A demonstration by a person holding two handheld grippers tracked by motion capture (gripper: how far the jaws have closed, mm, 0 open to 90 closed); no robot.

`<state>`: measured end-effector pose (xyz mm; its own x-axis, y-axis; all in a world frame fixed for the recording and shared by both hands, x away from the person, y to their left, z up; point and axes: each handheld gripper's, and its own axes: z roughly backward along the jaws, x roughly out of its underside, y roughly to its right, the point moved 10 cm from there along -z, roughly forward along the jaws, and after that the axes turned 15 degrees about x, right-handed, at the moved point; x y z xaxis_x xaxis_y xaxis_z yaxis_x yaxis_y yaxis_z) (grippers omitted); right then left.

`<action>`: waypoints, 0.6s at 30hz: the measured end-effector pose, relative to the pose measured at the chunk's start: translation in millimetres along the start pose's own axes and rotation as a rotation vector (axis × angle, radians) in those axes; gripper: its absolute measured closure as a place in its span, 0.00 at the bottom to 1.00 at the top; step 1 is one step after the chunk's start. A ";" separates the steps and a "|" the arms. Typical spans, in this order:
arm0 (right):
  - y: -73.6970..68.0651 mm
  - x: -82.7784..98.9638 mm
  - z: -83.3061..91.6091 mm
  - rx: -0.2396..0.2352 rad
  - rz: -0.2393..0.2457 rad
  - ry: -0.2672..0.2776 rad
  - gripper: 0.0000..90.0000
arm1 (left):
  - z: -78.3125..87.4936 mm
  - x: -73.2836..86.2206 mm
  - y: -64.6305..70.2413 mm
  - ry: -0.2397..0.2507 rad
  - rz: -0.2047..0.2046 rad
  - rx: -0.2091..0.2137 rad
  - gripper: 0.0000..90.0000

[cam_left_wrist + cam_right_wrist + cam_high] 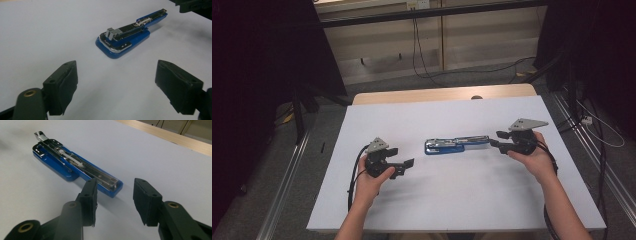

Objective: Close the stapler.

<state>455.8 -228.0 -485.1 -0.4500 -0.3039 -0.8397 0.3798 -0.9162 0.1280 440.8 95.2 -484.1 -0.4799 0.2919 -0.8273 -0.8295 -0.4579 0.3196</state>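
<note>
A blue stapler (457,144) lies swung open flat in the middle of the white tabletop (437,200), its metal magazine facing up. My left gripper (409,162) rests to its left, a short way off, pointing at it. In the left gripper view the jaws stand wide apart (117,75) with bare table between them, and the stapler's broad end (125,37) lies ahead. My right gripper (494,139) sits at the stapler's right end. In the right gripper view its jaws (116,188) are partly apart, and the stapler's narrow end (75,167) lies just beyond the left fingertip (90,192), with no pad pressing on it.
A wooden strip (437,94) runs along the table's far edge. Cables (422,60) trail over the floor behind it, and black curtains hang at both sides. The other gripper (195,6) shows at the top right of the left gripper view.
</note>
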 end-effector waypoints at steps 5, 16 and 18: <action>4.0 9.8 -3.3 0.028 0.019 -0.037 0.77 | -6.1 -1.2 -5.1 -0.002 -0.004 -0.012 0.31; 7.7 20.7 -14.9 0.055 0.006 -0.070 0.94 | -25.7 -9.3 -9.1 -0.010 -0.027 -0.034 0.68; 7.5 22.0 -16.8 0.048 -0.003 -0.070 0.96 | -30.6 -10.1 -7.5 -0.027 -0.037 -0.024 0.75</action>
<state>462.3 -237.2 -511.4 -0.5069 -0.3166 -0.8018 0.3394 -0.9283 0.1520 460.6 70.0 -492.3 -0.4567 0.3311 -0.8257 -0.8400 -0.4663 0.2776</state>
